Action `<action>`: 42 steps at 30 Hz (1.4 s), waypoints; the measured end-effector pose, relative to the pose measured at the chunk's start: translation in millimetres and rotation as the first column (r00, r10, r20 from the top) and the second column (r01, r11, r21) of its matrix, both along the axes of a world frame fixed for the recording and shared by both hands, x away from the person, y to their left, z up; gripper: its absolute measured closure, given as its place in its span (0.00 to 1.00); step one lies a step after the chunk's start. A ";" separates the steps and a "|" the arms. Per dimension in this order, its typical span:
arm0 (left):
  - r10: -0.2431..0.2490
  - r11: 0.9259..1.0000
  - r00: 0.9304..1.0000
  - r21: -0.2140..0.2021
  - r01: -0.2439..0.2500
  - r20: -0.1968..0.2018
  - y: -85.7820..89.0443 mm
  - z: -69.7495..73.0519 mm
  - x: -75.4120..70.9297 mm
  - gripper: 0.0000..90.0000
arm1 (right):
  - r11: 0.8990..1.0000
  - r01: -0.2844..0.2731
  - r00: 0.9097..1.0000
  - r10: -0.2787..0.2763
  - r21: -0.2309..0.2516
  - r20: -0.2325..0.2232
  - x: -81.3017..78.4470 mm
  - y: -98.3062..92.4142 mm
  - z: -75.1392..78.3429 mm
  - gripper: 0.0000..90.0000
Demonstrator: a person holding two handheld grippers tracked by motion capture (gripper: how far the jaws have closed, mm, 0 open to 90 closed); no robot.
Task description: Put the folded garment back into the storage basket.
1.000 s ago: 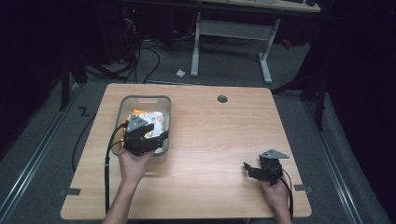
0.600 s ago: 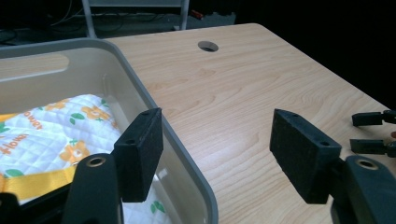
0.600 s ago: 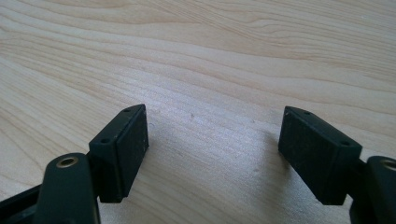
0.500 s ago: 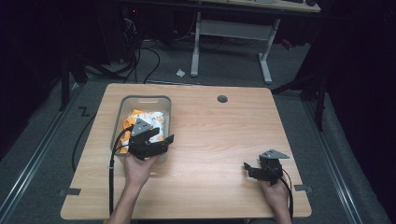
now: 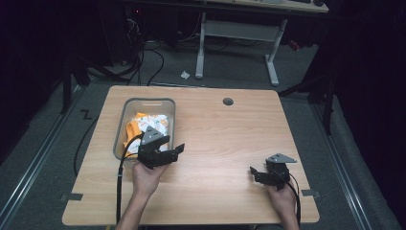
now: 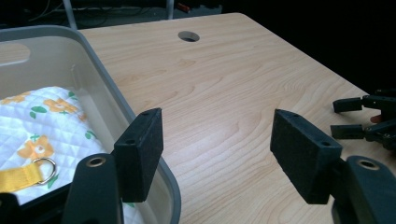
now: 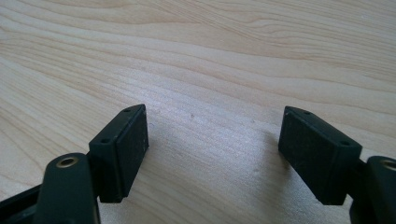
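Nearest me the right gripper [image 5: 261, 173] lay idle, jaws wide and empty, while the left gripper [image 5: 173, 152], also agape and empty, had drawn back from the grey bin [image 5: 120, 127], leaving the flowered quilted cloth [image 5: 152, 123] inside, apparently dropped off.

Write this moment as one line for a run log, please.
left hand-held gripper: open, empty, by grey bin | right hand-held gripper: open, empty, over table | flowered cloth: in bin

One wooden table [image 5: 220, 134] holds one grey bin [image 5: 125, 115] at frame left, containing one flower-printed cloth [image 6: 51, 121]. Two grippers show: left [image 5: 176, 149], right [image 5: 253, 171]. One round hole [image 5: 228, 101].
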State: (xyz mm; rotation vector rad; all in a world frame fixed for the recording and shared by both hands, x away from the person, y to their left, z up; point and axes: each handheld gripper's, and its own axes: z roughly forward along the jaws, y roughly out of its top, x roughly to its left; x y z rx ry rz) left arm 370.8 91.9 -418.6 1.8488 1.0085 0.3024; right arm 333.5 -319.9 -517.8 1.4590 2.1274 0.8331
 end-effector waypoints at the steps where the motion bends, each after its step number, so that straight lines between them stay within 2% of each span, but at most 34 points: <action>1: -0.002 1.000 1.000 0.003 0.002 -0.002 -1.2 -0.3 -0.2 0.39 | 1.000 0.001 1.000 -0.001 0.000 -0.001 0.0 0.0 0.0 0.27; 10: -0.039 0.999 0.999 0.011 0.040 -0.005 -14.7 -4.2 -5.7 0.39 | 1.000 0.002 1.000 -0.002 0.001 -0.001 -0.1 0.1 0.1 0.27; 24: -0.070 0.997 0.997 0.025 0.071 -0.017 -30.9 -14.4 -12.1 0.39 | 1.000 0.001 1.000 -0.001 0.001 -0.001 0.0 0.1 0.0 0.27; 42: -0.094 0.994 0.994 0.048 0.096 -0.050 -48.8 -37.2 -20.7 0.39 | 1.000 0.001 1.000 -0.001 0.001 -0.001 0.0 0.1 0.1 0.27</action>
